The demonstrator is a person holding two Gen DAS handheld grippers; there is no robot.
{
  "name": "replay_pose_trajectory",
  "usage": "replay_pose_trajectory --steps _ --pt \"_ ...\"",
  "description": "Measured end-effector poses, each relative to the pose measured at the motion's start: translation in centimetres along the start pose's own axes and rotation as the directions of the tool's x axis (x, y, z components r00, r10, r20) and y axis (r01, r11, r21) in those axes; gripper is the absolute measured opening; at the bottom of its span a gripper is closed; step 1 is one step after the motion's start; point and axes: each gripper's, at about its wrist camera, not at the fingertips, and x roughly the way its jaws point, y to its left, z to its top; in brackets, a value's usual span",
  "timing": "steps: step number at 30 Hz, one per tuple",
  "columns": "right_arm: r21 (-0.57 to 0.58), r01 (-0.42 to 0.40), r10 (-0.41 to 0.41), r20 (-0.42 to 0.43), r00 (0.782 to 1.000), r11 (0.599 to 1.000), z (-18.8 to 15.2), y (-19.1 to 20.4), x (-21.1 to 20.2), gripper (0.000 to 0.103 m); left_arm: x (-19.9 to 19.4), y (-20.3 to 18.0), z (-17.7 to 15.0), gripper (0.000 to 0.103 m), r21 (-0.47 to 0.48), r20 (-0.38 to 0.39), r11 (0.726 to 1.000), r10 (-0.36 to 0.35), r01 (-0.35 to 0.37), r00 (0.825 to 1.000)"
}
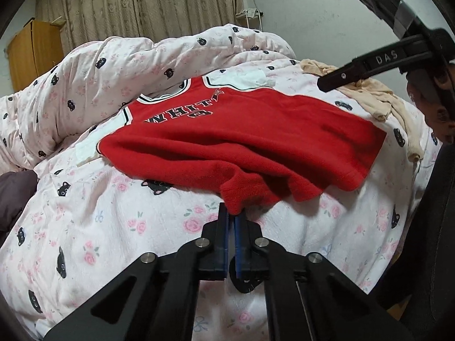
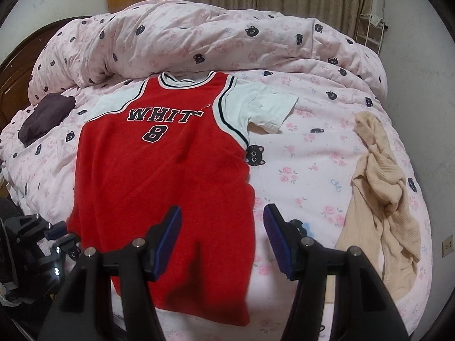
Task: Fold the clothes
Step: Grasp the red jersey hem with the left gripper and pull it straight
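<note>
A red jersey (image 2: 159,176) with white sleeves and the print "WHIT 8" lies flat, front up, on the flowered bed cover (image 2: 307,170). My left gripper (image 1: 231,213) is shut on the lower left corner of the red jersey (image 1: 241,130), and the pinched hem bunches up between the blue pads. The left gripper (image 2: 57,233) also shows at the jersey's left edge in the right wrist view. My right gripper (image 2: 223,213) hangs open over the jersey's lower right edge, its pads clear of the cloth. From the left wrist view the right gripper (image 1: 369,65) shows at the upper right.
A crumpled beige garment (image 2: 378,199) lies on the bed to the right of the jersey. A dark purple cloth (image 2: 45,116) sits at the left. The bunched duvet (image 2: 199,34) is heaped behind the collar. Curtains and a wooden cabinet (image 1: 34,51) stand beyond the bed.
</note>
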Motion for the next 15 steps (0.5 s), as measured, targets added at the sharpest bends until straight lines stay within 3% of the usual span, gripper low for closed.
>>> replay_pose_trajectory --steps 6,11,15 --pt "0.010 -0.013 0.014 -0.002 1.000 1.000 0.2 -0.3 0.1 0.061 -3.1 0.8 0.6 0.000 0.011 0.073 0.999 0.042 -0.043 0.996" --pt "-0.002 -0.021 0.021 -0.005 1.000 1.000 0.1 0.0 0.2 0.061 -6.9 2.2 1.4 0.000 0.031 0.157 0.994 0.102 -0.108 0.982" --pt "-0.011 -0.025 0.025 -0.010 1.000 1.000 0.1 0.3 0.3 0.061 -6.4 2.0 1.0 0.000 0.074 0.102 0.991 0.102 -0.110 0.990"
